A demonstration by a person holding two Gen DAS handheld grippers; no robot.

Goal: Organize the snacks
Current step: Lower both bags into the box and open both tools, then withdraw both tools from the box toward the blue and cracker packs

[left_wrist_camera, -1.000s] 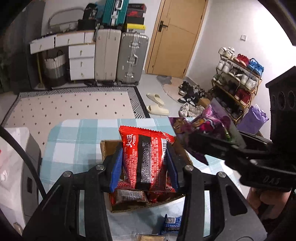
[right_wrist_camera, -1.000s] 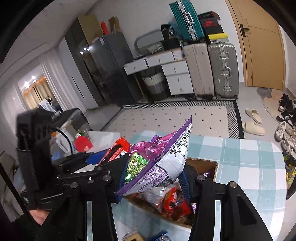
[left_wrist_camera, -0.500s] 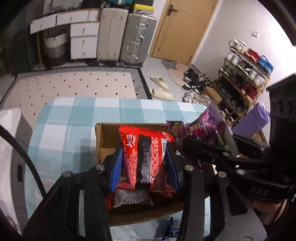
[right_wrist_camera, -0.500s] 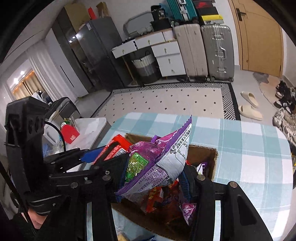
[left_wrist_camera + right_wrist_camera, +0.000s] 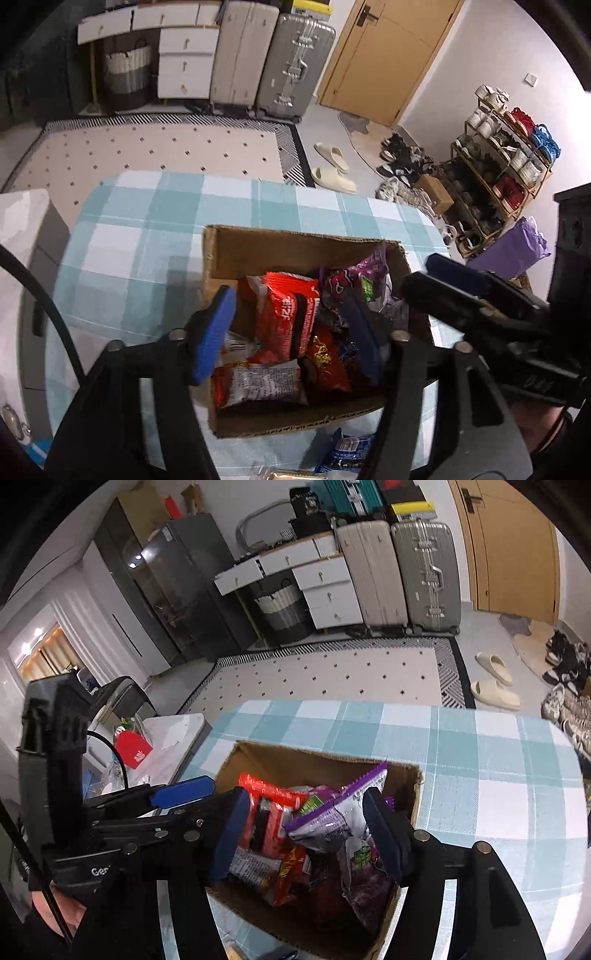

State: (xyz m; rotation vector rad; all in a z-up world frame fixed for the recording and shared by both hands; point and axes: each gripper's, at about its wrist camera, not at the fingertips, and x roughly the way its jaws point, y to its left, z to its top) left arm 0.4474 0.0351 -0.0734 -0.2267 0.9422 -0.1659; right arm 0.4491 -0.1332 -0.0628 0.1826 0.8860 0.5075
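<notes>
An open cardboard box (image 5: 295, 236) full of snack packets stands on the checked tablecloth (image 5: 147, 240). My left gripper (image 5: 288, 332) hangs over its near left part, jaws opening. The red packet (image 5: 284, 317) lies loose in the box between the blue pads (image 5: 214, 332), touched by neither. My right gripper (image 5: 306, 834) is over the box's right side, jaws opening too. The purple packet (image 5: 340, 812) rests on the pile between its pads (image 5: 384, 834), free of them. Each gripper shows in the other view: the right gripper (image 5: 436, 284), the left gripper (image 5: 192, 805).
A blue wrapped snack (image 5: 347, 450) lies on the cloth in front of the box. A white side table (image 5: 173, 738) with a red carton (image 5: 135, 749) stands to the left. Beyond the table are a dotted rug (image 5: 147, 147), suitcases (image 5: 291, 62) and a shoe rack (image 5: 506, 162).
Both grippers came down over the box and opened. The red packet left the left pads and the purple packet left the right pads; both now lie in the box.
</notes>
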